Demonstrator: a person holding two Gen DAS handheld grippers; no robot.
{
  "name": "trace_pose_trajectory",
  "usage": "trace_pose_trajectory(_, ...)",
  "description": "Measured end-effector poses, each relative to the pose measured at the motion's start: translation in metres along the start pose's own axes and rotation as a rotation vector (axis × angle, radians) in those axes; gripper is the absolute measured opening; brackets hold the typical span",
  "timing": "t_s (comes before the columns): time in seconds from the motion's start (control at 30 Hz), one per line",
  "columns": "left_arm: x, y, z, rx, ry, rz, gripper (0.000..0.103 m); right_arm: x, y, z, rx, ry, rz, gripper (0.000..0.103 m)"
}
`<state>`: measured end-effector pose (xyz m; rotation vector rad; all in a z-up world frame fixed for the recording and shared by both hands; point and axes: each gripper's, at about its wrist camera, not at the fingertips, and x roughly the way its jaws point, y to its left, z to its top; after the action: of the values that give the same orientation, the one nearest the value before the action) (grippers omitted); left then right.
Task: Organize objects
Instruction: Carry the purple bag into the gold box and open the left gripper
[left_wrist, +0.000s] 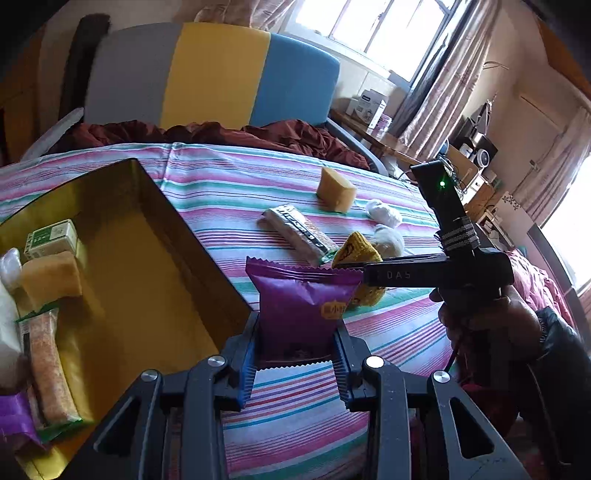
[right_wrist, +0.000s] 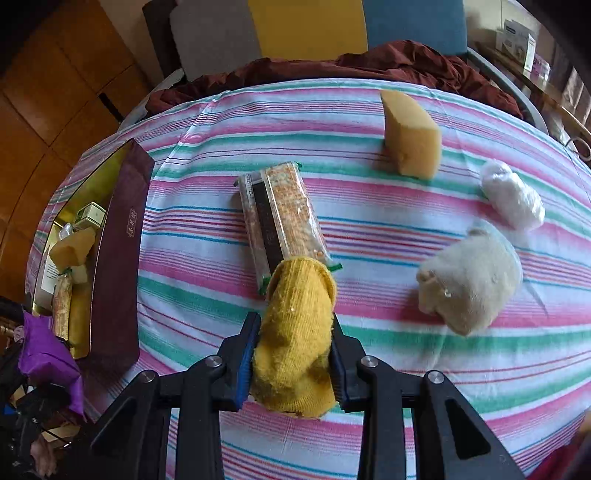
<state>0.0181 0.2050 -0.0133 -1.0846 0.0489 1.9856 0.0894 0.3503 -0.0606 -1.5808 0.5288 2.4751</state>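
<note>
A: Left claw (left_wrist: 295, 347) is clamped on the purple packet (left_wrist: 299, 302), just beside the box (left_wrist: 207, 258); right claw (right_wrist: 293, 354) grips the yellow sock (right_wrist: 295, 332)

B: So what's already in the box?

A: A small carton, a sponge, a cracker pack and more. Out on the bed (right_wrist: 369, 236), well away from the box: crackers (right_wrist: 280, 225), sponge (right_wrist: 410, 136), beige sock (right_wrist: 472, 280), white bundle (right_wrist: 513, 195). About halfway, I'd judge

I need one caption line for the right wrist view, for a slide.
Right hand-held gripper shut on a yellow sock above the striped sheet, near a cracker pack.
</note>
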Motion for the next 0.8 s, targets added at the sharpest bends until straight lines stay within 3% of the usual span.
trace_pose_trajectory(0.4,-0.018,0.045,-0.007,-0.121,-0.014,0.103,0.036,0.008,0.013,0.001,-0.070,-0.015,-0.066,0.030)
trace_pose_trajectory(0.53,-0.033,0.060,-0.001,-0.156,-0.048,0.147,0.036,0.008,0.026,-0.002,-0.123,-0.003,-0.012,0.030)
trace_pose_trajectory(0.8,-0.048,0.093,0.000,-0.206,-0.079,0.265,0.036,0.010,0.030,-0.003,-0.138,0.002,-0.010,0.030)
